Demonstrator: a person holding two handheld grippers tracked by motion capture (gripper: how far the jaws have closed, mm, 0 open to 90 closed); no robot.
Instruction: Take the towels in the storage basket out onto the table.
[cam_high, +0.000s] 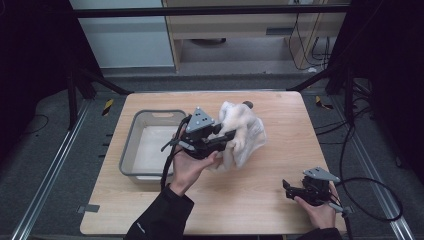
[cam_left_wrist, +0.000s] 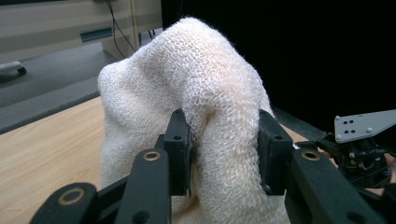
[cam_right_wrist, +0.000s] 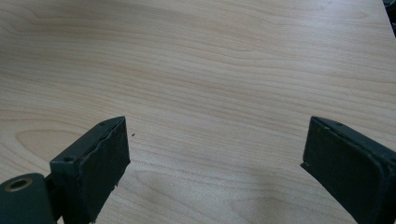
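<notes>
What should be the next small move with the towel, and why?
Probably carry it left, over the bin, before letting go. The left gripper is shut on a fold of the towel, which hangs bunched over the table, right of the bin. The right gripper is open over bare wood.

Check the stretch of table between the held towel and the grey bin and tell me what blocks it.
Nothing visible blocks it. The left gripper is shut on the white towel, lifted over the table. The grey bin sits just left of that hand, open-topped. The right gripper rests open, far off to the right.
</notes>
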